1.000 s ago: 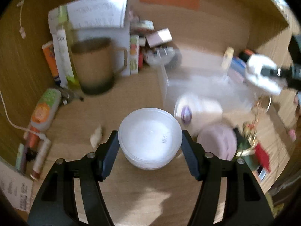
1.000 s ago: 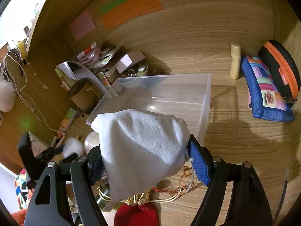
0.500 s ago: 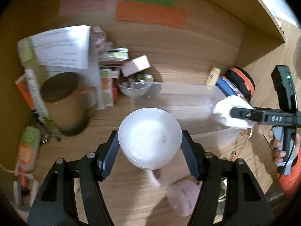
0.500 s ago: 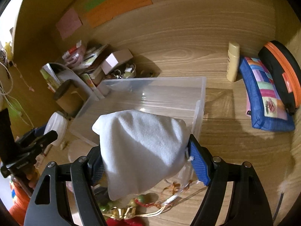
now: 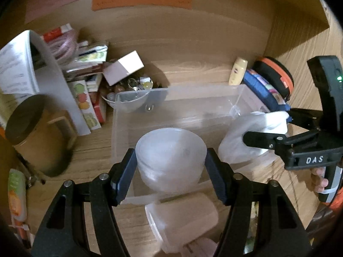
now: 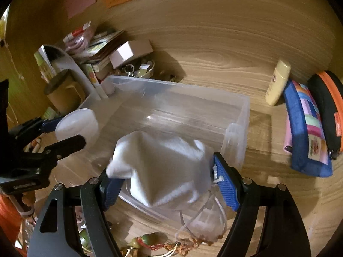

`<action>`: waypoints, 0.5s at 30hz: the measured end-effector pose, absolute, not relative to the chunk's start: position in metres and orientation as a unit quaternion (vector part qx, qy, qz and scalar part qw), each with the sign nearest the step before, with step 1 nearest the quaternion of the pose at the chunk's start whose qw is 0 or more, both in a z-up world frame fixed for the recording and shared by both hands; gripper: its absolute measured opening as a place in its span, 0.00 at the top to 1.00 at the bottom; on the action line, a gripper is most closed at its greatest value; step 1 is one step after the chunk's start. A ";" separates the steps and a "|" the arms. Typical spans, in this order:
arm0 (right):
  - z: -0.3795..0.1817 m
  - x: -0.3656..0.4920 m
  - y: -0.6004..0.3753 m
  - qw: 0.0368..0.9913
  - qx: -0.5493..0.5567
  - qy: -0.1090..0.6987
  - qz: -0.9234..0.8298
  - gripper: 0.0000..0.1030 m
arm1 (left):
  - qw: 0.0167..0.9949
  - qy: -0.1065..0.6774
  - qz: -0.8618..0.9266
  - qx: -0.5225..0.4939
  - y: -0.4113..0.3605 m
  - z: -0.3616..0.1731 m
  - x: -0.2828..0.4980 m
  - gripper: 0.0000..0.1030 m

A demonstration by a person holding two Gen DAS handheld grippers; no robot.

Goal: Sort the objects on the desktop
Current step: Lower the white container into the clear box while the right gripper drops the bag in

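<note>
Tub (image 5: pixel 171 158), round and white, sits clamped between the pads of the left gripper (image 5: pixel 170 162); a second ago it hung over bare desk near the brown mug (image 5: pixel 36 132), and now it hovers above the near end of the clear plastic bin (image 5: pixel 214 92). White drawstring pouch (image 6: pixel 163 167) stays pinched in the right gripper (image 6: pixel 169 182), which has drifted lower over the bin's near right corner. Both loads have converged on the empty bin, so release into it looks like the next step. Pencil cases (image 6: pixel 308 128) and lotion bottle (image 6: pixel 277 81) lie beyond, untouched.
</note>
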State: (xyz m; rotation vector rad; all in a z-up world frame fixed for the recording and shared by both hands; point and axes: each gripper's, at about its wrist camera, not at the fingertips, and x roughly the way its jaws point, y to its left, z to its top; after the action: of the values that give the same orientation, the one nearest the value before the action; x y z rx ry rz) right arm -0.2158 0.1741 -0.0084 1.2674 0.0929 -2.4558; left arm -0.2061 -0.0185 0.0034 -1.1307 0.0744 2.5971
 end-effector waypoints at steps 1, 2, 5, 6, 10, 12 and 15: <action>-0.010 -0.218 0.172 0.186 0.452 0.038 -0.871 0.27 | 0.153 0.030 0.904 -0.398 -0.017 0.001 -0.208 0.38; -0.013 -0.220 0.171 0.184 0.455 0.043 -0.870 0.27 | 0.153 0.035 0.902 -0.402 -0.015 -0.001 -0.211 0.38; -0.015 -0.221 0.168 0.178 0.453 0.058 -0.872 0.41 | 0.156 0.043 0.897 -0.410 -0.010 -0.007 -0.216 0.38; -0.016 -0.224 0.166 0.181 0.460 0.064 -0.867 0.51 | 0.157 0.044 0.897 -0.412 -0.010 -0.008 -0.217 0.38; -0.022 -0.228 0.163 0.183 0.469 0.074 -0.861 0.52 | 0.158 0.046 0.893 -0.419 -0.008 -0.013 -0.223 0.38; -0.024 -0.229 0.162 0.184 0.469 0.076 -0.860 0.52 | 0.159 0.046 0.891 -0.424 -0.008 -0.015 -0.226 0.38; -0.025 -0.229 0.161 0.184 0.468 0.080 -0.860 0.52 | 0.156 0.048 0.890 -0.426 -0.006 -0.015 -0.230 0.38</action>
State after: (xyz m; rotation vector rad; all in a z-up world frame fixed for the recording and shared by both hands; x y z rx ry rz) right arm -0.2293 0.1613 -0.0249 1.3208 0.2266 -2.4264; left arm -0.2296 -0.0056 -0.0154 -1.2208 0.1388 2.5481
